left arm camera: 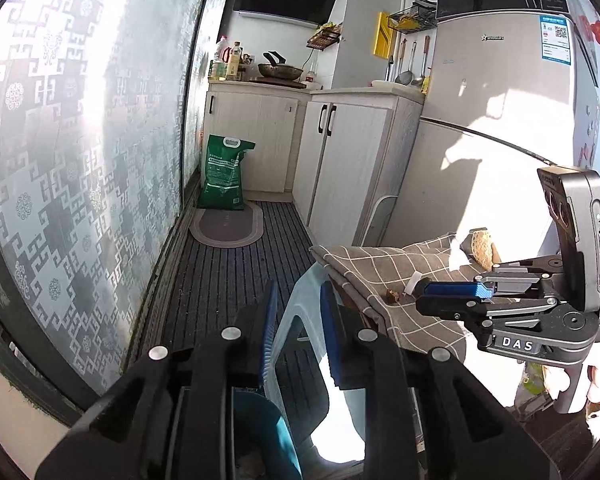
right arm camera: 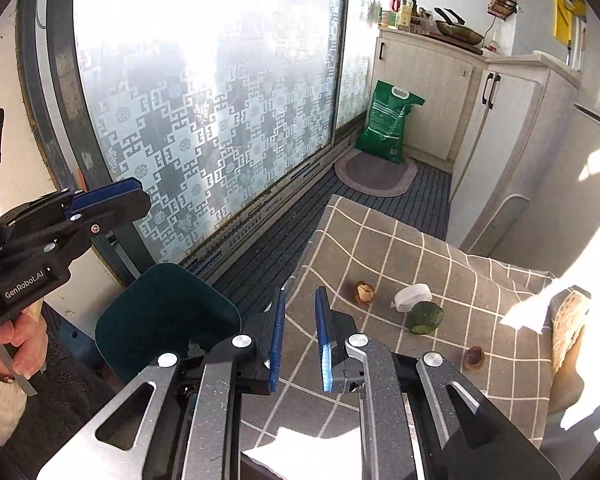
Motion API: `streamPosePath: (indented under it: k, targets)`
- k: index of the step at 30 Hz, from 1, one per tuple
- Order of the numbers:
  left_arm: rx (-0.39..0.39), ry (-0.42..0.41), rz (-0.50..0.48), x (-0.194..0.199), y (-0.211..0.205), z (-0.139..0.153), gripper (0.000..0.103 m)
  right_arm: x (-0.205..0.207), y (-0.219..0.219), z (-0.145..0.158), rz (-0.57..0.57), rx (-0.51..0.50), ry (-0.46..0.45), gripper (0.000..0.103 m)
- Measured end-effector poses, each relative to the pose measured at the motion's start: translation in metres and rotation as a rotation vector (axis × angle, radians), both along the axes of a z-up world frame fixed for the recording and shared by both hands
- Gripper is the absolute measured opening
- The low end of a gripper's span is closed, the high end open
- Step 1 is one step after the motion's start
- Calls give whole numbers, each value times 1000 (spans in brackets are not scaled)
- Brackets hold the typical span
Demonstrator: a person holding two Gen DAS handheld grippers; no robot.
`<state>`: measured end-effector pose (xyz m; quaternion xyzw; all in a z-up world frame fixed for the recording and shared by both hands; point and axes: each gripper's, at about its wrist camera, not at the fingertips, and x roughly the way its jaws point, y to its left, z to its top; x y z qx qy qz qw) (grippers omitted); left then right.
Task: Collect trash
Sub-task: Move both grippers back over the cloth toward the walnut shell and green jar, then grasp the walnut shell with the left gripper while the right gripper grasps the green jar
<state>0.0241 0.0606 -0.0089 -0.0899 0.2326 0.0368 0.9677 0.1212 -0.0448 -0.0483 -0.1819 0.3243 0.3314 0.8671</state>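
Observation:
Trash lies on a grey checked cloth over a small table: a brown shell, a crumpled white piece, a green lump, a dark brown bit and a white tissue. My right gripper hovers over the cloth's near left edge, its blue pads slightly apart with nothing between them. In the left wrist view the right gripper points at the brown bit. A dark teal bin stands left of the table. My left gripper is above the bin, narrowly open and empty.
A pale blue plastic stool stands under the table's edge. A beige netted object lies at the cloth's right. A frosted sliding door is on the left. Cabinets, a fridge, a green sack and a floor mat stand beyond.

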Motion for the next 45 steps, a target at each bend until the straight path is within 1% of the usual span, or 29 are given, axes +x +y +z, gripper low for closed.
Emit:
streamPosePath:
  k: [2, 6, 11, 14, 16, 19, 23, 29, 34, 36, 38, 40, 44, 45]
  targets:
    - [10, 9, -24, 12, -11, -1, 24, 4, -13, 0, -26, -4, -8, 15]
    - [26, 44, -102, 35, -39, -7, 24, 11, -38, -3, -78, 8, 0, 15]
    - [67, 86, -176, 60, -74, -18, 25, 15, -63, -8, -113, 17, 13, 15]
    - [103, 122, -214, 77, -89, -27, 31, 16, -76, -10, -127, 27, 22, 15]
    - [121, 142, -218, 89, -94, -32, 32, 17, -85, -11, -138, 36, 29, 15]
    - [113, 175, -227, 105, -94, -41, 32, 20, -99, -13, -157, 48, 38, 15]
    - [110, 211, -208, 122, -94, -50, 32, 22, -104, -16, -160, 54, 50, 15]
    - [137, 251, -191, 139, -96, -58, 32, 26, -109, -20, -160, 65, 69, 17]
    - [136, 269, -189, 149, -96, -63, 32, 30, -115, -24, -171, 72, 76, 18]
    - [140, 275, -183, 152, -97, -64, 33, 31, -115, -25, -175, 76, 81, 21]
    - [145, 280, -181, 155, -99, -66, 34, 30, -113, -26, -170, 79, 84, 28]
    - [153, 286, -182, 157, -102, -67, 34, 30, -112, -26, -167, 82, 77, 33]
    - [175, 290, -179, 158, -107, -70, 33, 31, -109, -24, -162, 113, 70, 34]
    - [182, 290, -176, 158, -107, -70, 31, 32, -107, -23, -158, 121, 71, 34]
